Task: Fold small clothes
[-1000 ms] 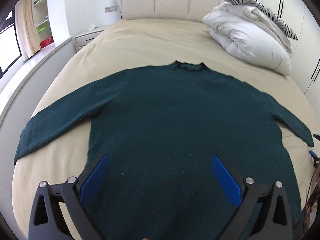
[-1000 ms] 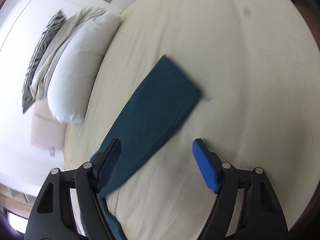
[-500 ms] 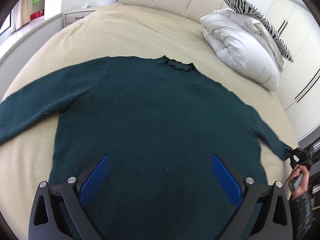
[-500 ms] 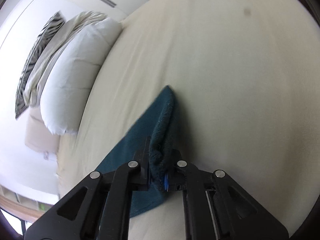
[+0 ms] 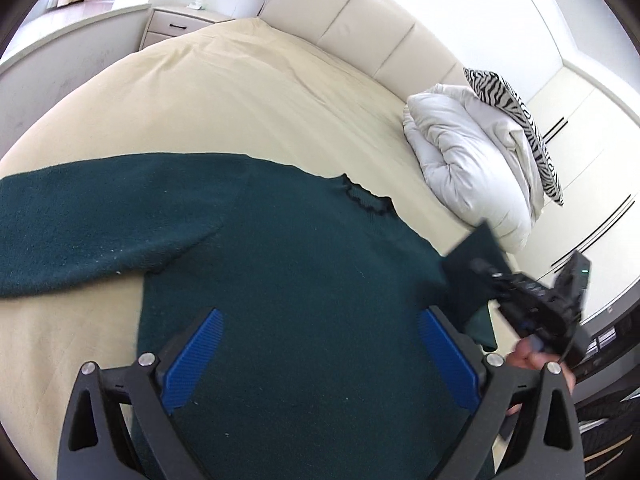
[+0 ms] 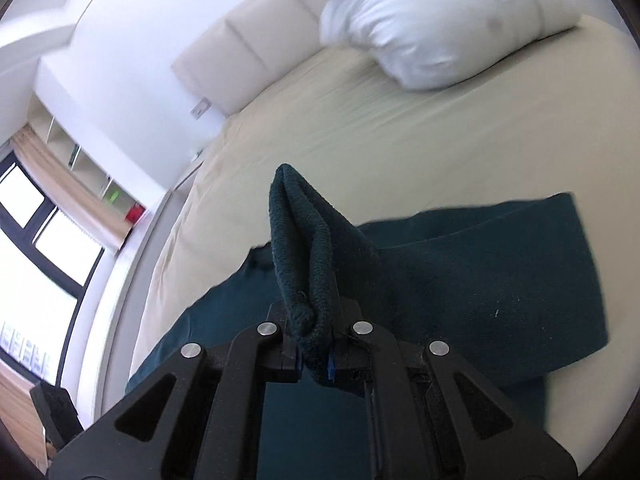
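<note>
A dark green knit sweater (image 5: 304, 280) lies flat on the beige bed, collar toward the headboard, its left sleeve (image 5: 80, 220) stretched out to the left. My left gripper (image 5: 320, 356) hovers open over the sweater's body, nothing between its blue pads. My right gripper (image 6: 314, 354) is shut on the cuff of the right sleeve (image 6: 300, 248), which bunches up between its jaws. The sleeve (image 6: 500, 280) trails behind it, lifted and carried over the sweater's body. In the left wrist view the right gripper (image 5: 486, 268) appears at the right with the sleeve end (image 5: 472, 260) raised.
A white duvet (image 5: 468, 168) with a zebra-print pillow (image 5: 516, 120) is piled at the bed's right side near the cream headboard (image 5: 360, 28). A nightstand (image 5: 180, 24) stands at the far left. White wardrobes (image 5: 580, 152) line the right wall. A hand (image 5: 532, 356) holds the right gripper.
My right gripper shut on the right sleeve's cuff, then lifted it and swung it inward over the sweater. The left gripper shifted and rolled, staying open above the body.
</note>
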`<state>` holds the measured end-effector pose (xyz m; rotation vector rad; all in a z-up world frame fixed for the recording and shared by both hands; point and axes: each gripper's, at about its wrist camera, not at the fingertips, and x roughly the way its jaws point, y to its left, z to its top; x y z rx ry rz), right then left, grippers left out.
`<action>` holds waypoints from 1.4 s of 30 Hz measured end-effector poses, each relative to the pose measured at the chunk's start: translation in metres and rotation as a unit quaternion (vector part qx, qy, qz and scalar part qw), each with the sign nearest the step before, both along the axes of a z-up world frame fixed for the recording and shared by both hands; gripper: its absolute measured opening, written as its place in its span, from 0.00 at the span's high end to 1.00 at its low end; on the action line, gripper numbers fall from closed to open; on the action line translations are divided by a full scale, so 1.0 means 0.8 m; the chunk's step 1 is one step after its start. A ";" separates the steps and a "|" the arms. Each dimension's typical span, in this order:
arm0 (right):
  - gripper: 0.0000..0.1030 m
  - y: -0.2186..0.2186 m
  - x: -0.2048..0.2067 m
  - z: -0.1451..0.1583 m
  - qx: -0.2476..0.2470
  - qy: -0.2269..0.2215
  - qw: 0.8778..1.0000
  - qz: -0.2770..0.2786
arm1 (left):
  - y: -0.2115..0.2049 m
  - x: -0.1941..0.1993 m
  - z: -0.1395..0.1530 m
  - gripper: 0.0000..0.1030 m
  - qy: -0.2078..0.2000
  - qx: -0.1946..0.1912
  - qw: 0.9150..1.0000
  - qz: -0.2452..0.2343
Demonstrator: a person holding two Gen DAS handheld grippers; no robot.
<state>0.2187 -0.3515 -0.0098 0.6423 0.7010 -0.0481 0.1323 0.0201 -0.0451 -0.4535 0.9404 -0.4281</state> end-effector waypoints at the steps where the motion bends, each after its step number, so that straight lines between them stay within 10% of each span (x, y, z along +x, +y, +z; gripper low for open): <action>1: 0.94 0.024 0.014 -0.010 -0.002 0.007 1.000 0.014 | 0.002 0.002 -0.004 0.03 0.003 -0.001 1.000 0.001; 6: 0.86 0.095 0.062 -0.080 0.023 0.052 0.996 0.073 | -0.003 0.020 -0.027 0.03 0.028 -0.013 0.999 -0.008; 10: 0.42 0.116 0.010 -0.096 0.036 0.019 0.996 0.077 | -0.032 0.034 -0.043 0.03 0.046 -0.030 0.998 -0.028; 16: 0.41 0.106 -0.096 -0.076 0.020 -0.005 0.999 0.048 | -0.104 0.063 -0.059 0.04 0.067 -0.034 0.995 -0.071; 22: 0.41 -0.009 -0.172 -0.096 0.130 -0.008 0.991 -0.041 | -0.158 0.092 -0.077 0.37 0.080 0.015 0.992 -0.092; 26: 0.41 -0.064 -0.198 -0.124 0.202 -0.007 0.975 -0.088 | -0.163 0.099 -0.075 0.92 0.078 0.042 0.992 -0.091; 37: 0.41 -0.076 -0.157 -0.151 0.280 -0.010 0.954 -0.103 | -0.106 0.100 -0.037 0.92 0.005 0.031 0.999 -0.032; 42: 0.50 -0.108 -0.169 -0.167 0.296 -0.032 0.940 -0.169 | -0.079 0.114 -0.070 0.92 0.031 0.039 0.999 -0.008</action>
